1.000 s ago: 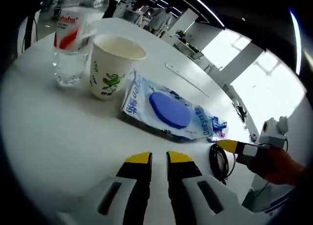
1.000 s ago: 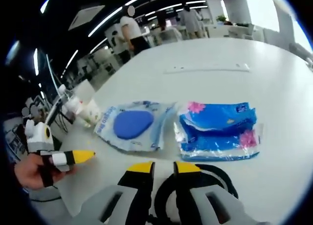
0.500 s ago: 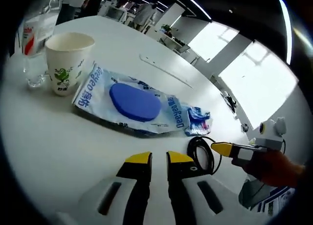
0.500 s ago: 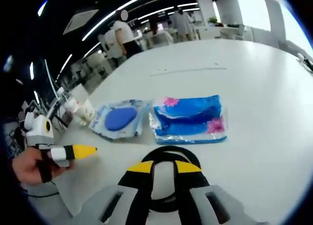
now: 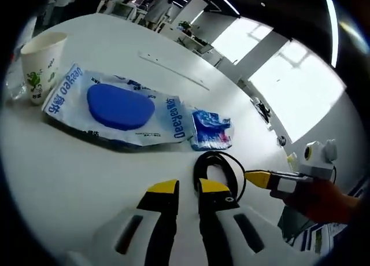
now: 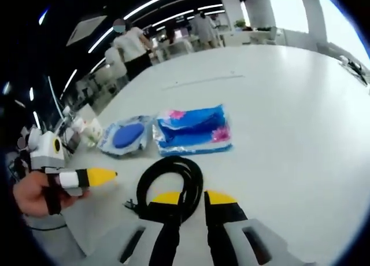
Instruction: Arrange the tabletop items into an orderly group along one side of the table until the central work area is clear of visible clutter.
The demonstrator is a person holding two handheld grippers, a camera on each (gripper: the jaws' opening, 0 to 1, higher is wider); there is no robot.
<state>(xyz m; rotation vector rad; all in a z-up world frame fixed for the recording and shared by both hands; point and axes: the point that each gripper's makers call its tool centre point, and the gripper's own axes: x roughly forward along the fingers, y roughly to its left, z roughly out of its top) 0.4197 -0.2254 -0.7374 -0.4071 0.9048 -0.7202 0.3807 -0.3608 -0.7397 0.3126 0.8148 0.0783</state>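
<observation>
One white table (image 6: 300,115) carries one coiled black cable (image 6: 170,182), one blue tissue pack (image 6: 193,129), one clear bag with a blue disc (image 5: 118,107) and one paper cup (image 5: 40,61). The right gripper (image 6: 189,198) stands narrow at the cable's near edge, apparently gripping nothing. The left gripper (image 5: 188,188), jaws nearly together, sits just left of the coil, empty.
</observation>
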